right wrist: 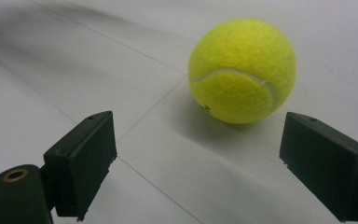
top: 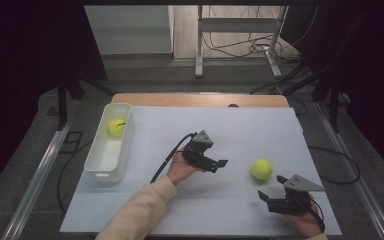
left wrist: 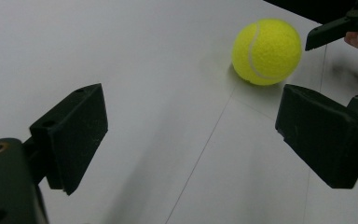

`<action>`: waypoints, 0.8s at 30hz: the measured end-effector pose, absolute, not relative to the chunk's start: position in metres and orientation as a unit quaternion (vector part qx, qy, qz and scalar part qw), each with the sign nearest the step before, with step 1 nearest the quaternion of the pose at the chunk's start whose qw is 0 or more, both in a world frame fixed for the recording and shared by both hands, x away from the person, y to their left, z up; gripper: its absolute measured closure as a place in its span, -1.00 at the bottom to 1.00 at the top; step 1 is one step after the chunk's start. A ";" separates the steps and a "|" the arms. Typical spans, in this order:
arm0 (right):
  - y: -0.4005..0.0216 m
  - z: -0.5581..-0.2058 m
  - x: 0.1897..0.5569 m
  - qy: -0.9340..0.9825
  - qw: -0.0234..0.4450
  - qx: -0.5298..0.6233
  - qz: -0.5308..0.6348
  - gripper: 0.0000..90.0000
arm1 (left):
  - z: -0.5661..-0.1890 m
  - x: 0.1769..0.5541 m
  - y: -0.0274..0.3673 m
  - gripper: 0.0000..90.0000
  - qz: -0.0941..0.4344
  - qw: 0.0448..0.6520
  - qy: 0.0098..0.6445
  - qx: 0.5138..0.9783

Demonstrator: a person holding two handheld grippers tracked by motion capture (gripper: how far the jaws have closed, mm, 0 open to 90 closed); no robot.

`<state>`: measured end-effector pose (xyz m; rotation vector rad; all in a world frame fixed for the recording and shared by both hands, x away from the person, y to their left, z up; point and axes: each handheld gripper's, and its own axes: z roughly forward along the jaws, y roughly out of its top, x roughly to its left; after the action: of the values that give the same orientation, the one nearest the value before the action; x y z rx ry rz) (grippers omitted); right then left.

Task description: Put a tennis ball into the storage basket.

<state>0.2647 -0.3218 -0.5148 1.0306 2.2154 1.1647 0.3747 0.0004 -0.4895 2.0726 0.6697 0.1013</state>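
A yellow tennis ball [top: 262,169] lies on the white table mat, right of centre. My left gripper [top: 220,164] hovers to its left, jaws open and empty, pointing at the ball [left wrist: 266,51] ahead of them. My right gripper [top: 271,190] sits just below and right of the ball, also open with nothing between its jaws; the ball [right wrist: 242,71] rests a little beyond its fingertips. A second tennis ball [top: 117,127] lies in the white bin [top: 100,165] at the left.
The white mat [top: 200,210] covers a wooden table whose far edge [top: 200,99] shows. The bin stands along the mat's left side. Metal rails run down both sides, and a desk frame with cables stands on the floor beyond.
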 end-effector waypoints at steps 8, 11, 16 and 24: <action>-0.322 -0.514 0.264 0.799 0.215 0.371 0.421 -0.75 | -0.490 0.373 -0.010 -0.78 0.038 0.461 0.264 0.846; -0.322 -0.514 0.264 0.799 0.215 0.371 0.422 -0.75 | -0.491 0.374 -0.012 -0.78 0.036 0.462 0.264 0.846; -0.322 -0.514 0.264 0.799 0.216 0.371 0.421 -0.75 | -0.492 0.374 -0.016 -0.78 0.034 0.460 0.262 0.847; -0.321 -0.514 0.264 0.799 0.215 0.371 0.421 -0.75 | -0.493 0.374 -0.022 -0.78 0.032 0.457 0.256 0.851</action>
<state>0.2639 -0.3215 -0.5144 1.0288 2.2151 1.1680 0.3739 -0.0223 -0.4933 2.0978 0.6322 0.0791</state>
